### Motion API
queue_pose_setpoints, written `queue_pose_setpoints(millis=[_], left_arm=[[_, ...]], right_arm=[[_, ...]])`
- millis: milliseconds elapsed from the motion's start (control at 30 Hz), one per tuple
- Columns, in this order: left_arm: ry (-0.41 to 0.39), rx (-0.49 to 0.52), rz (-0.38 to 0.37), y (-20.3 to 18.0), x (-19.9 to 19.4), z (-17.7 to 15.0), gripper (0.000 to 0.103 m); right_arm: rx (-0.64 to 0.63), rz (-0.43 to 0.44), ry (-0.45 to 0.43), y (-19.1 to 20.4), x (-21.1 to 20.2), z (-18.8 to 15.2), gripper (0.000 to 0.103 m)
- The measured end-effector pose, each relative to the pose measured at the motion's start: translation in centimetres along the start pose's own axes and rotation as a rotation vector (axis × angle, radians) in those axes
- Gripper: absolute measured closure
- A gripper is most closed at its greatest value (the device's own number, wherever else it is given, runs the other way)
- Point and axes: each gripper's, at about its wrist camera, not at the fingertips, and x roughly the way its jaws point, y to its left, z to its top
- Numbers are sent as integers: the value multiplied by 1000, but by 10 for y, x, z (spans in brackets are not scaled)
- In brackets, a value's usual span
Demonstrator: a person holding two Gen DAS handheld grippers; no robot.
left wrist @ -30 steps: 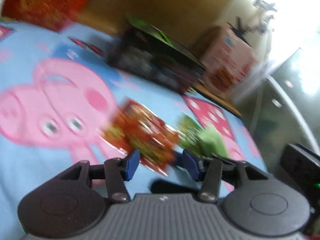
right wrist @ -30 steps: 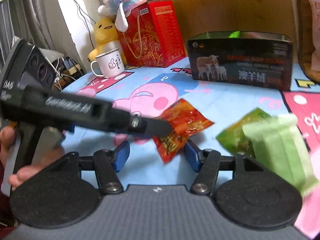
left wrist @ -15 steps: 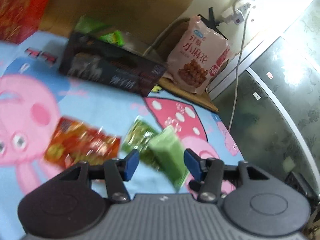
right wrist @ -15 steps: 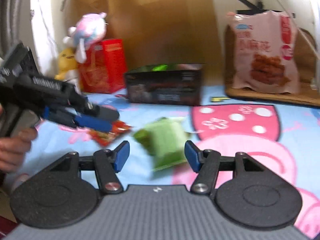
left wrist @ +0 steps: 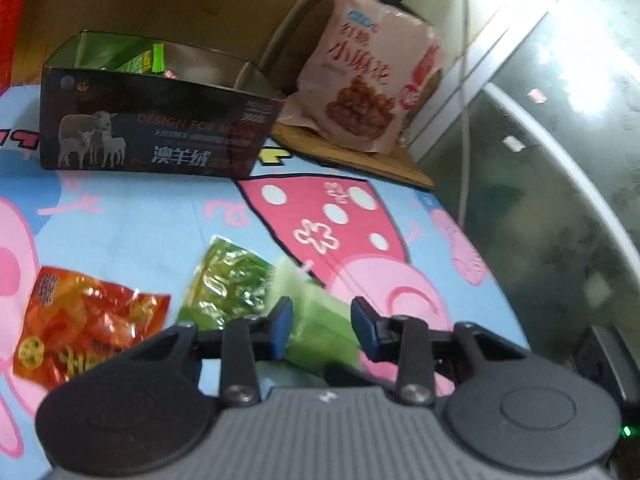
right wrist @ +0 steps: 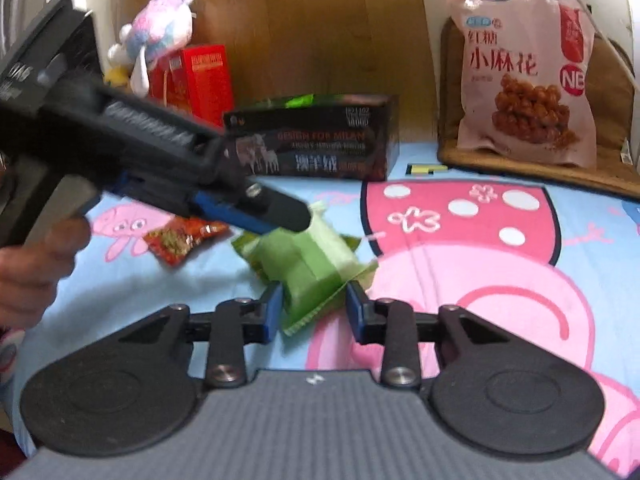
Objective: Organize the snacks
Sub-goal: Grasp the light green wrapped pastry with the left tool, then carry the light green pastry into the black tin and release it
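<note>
A pale green snack packet (left wrist: 320,320) lies on the blue cartoon cloth (left wrist: 140,208). My left gripper (left wrist: 322,326) is closing with that packet filling the gap, and both blue pads meet its sides. In the right wrist view the left gripper (right wrist: 280,216) reaches over the far end of the same packet (right wrist: 308,264). My right gripper (right wrist: 314,308) is closing on the near end, pads against its edges. A shiny green packet (left wrist: 224,284) lies partly under it, and a red packet (left wrist: 84,328) lies to the left. The open black box (left wrist: 160,136) behind holds green packets.
A big pink snack bag (right wrist: 528,80) leans at the back right on a brown mat. A red gift box (right wrist: 200,76) and plush toys (right wrist: 160,28) stand at the back left. A person's hand (right wrist: 36,264) holds the left gripper's handle. A dark glass surface lies beyond the cloth's right edge.
The left gripper swung right, from the red packet to the pale green one. The right gripper also turned right onto it. Both pairs of jaws have narrowed around that packet.
</note>
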Motion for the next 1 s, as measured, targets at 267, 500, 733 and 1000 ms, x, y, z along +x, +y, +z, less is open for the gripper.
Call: queue_pose_setpoints(millis=[267, 500, 733, 1000], left_arm=[[-19, -42, -1, 12, -30, -22, 70], [-65, -61, 72, 26, -32, -9, 60], [8, -67, 59, 28, -12, -28, 63], [-6, -115, 47, 41, -47, -51, 63]], right_arm=[[-92, 111, -60, 29, -9, 6, 76], [-35, 31, 17, 17, -8, 0, 49], [-52, 43, 71, 26, 3, -7, 54], [-58, 96, 51, 41, -1, -6, 64]])
